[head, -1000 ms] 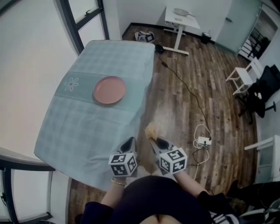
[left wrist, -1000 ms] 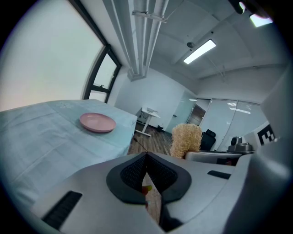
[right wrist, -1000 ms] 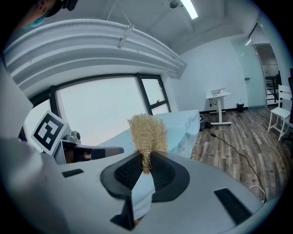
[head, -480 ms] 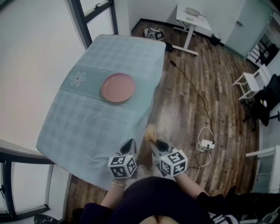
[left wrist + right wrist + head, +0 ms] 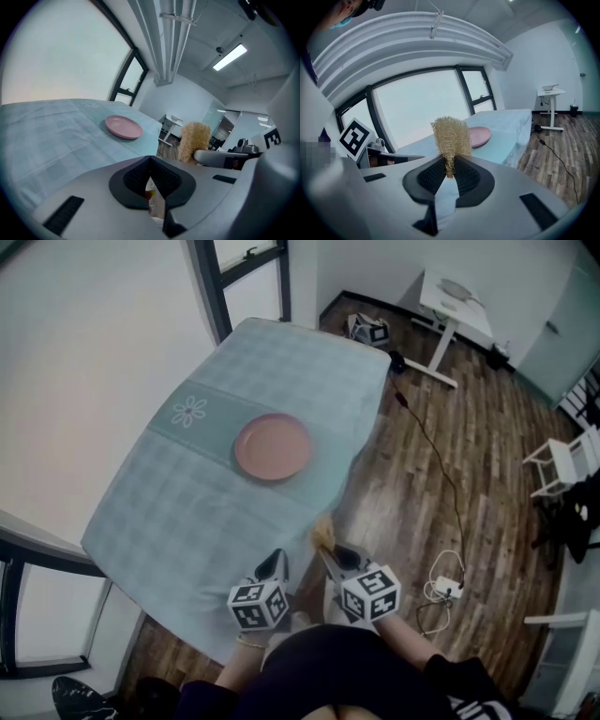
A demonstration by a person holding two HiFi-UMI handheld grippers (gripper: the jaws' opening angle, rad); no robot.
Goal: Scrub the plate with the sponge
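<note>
Your right claw (image 5: pixel 449 165) is pinching the sponge (image 5: pixel 451 135): the jaws are pressed onto its lower end, and the straw-coloured, fibrous bulk stands upright above the tips. Your left claw (image 5: pixel 150 160) is pressed together at the tips with nothing caught between them. The two claws sit side by side, close to your body, both aimed forward toward the counter (image 5: pixel 178 521). In the head view the left one is just over the counter's near right corner. The right one, with the sponge poking out ahead of it, is past the counter's right edge, above the wooden floor (image 5: pixel 441 521). From the left gripper view the sponge shows just to the right, near but not touching the left claw.

The plate (image 5: pixel 272 446) is pink, round and shallow. It lies flat on the counter, well apart from both claws and from the sponge. It sits about halfway along the counter's length, close to the right edge, on the darker band of the pale checked cloth (image 5: pixel 281 362). A white flower motif (image 5: pixel 189 411) marks the same band nearer the left edge. A dark cable (image 5: pixel 436 460) trails across the floor to the right of the counter, and a white desk (image 5: pixel 457 304) stands beyond the far right corner.
</note>
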